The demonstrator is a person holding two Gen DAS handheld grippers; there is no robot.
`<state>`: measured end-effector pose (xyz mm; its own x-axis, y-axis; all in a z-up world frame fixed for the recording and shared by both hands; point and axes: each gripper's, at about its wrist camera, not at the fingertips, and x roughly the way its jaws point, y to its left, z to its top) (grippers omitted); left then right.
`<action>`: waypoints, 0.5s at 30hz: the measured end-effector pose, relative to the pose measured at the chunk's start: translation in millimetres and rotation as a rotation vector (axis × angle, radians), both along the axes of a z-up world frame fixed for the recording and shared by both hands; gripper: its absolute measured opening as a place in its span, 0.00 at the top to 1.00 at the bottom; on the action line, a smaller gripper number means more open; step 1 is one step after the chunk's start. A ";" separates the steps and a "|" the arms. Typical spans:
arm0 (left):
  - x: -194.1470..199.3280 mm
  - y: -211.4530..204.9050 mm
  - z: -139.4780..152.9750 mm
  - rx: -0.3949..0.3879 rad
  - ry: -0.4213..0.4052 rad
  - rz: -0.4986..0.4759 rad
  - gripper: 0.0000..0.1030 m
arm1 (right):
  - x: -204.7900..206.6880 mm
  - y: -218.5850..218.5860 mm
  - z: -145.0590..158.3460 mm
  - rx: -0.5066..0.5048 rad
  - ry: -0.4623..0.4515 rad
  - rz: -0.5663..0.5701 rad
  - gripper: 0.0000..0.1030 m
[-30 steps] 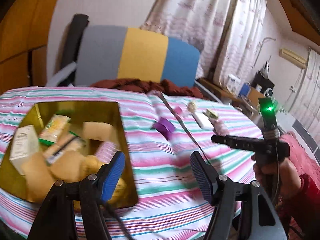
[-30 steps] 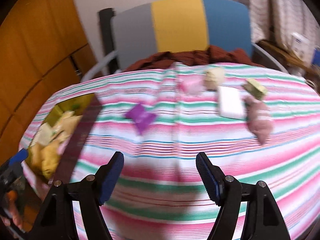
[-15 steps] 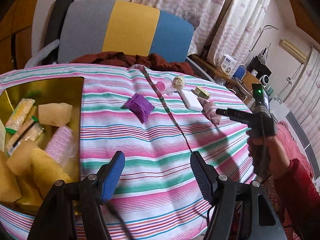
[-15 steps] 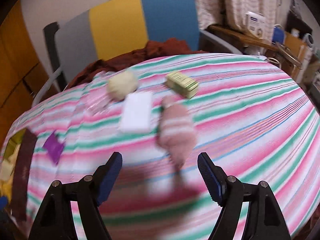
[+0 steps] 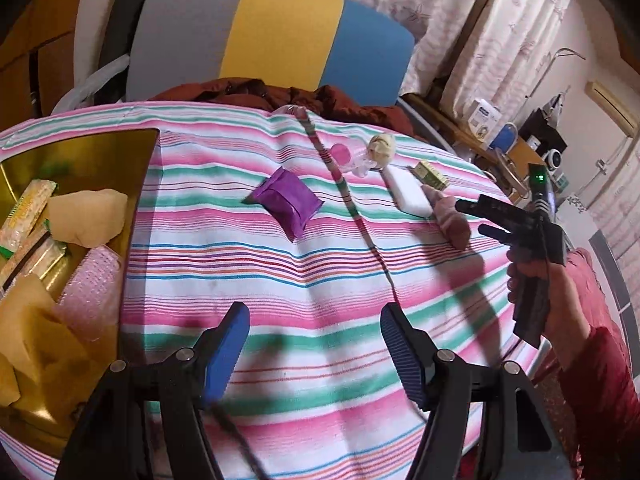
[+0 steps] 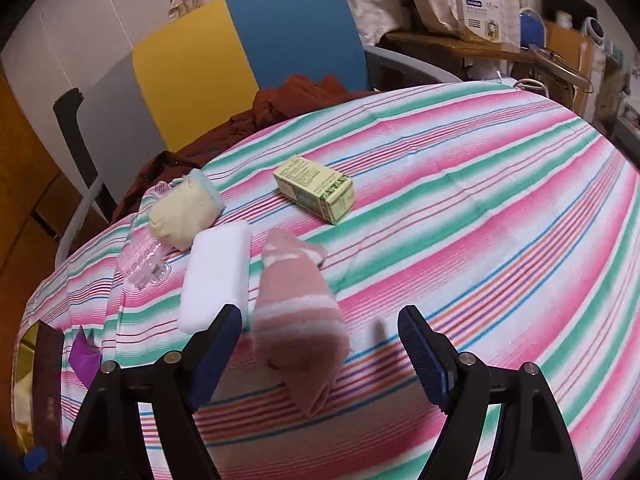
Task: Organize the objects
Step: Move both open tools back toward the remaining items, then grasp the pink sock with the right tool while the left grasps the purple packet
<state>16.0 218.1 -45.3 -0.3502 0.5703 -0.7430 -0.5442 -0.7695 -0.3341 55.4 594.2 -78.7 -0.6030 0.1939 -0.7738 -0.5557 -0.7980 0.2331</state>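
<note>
Objects (image 6: 298,316) lie scattered on striped tablecloth (image 6: 480,208).

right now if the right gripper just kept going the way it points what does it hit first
Most likely the pink striped sock: it lies between the open fingers of the right gripper, whose jaws have just been opening. The white sponge sits just left of that line. Depth is hard to judge here.

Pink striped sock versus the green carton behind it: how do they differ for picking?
The pink striped sock is soft, rolled and rounded; the green carton is a rigid, flat-sided printed box. The sock lies nearest, partly between the open jaws of the right gripper, untouched; the carton sits farther back, clear of them. The sock looks larger. Both rest loose on the striped tablecloth.
</note>
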 end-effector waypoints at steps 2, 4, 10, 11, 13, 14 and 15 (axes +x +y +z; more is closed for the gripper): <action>-5.7 6.0 -3.9 -0.006 -0.010 0.010 0.33 | -6.0 -2.2 -3.2 0.004 -0.013 0.023 0.21; -14.8 13.8 -8.2 -0.015 -0.025 0.024 0.33 | -13.8 -5.9 -9.1 0.005 -0.034 0.056 0.22; -48.2 36.4 -22.0 -0.016 -0.080 0.094 0.33 | -23.5 -17.8 -20.8 0.024 -0.114 0.123 0.55; -53.2 41.0 -23.6 -0.015 -0.083 0.104 0.33 | -23.1 -18.4 -20.2 0.034 -0.120 0.124 0.59; -62.1 51.9 -27.5 -0.031 -0.080 0.114 0.33 | -20.7 -16.0 -17.3 0.024 -0.106 0.117 0.61; -66.5 57.5 -29.7 -0.045 -0.082 0.121 0.32 | -19.4 -15.1 -16.1 0.019 -0.103 0.110 0.61; -72.2 63.8 -33.0 -0.050 -0.091 0.126 0.32 | -18.6 -14.4 -16.1 0.020 -0.104 0.108 0.61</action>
<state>-56.2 282.0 -78.3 -0.3463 0.4874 -0.8016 -0.4114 -0.8468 -0.3371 36.7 579.8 -94.8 -0.5377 0.1482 -0.8300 -0.4866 -0.8585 0.1619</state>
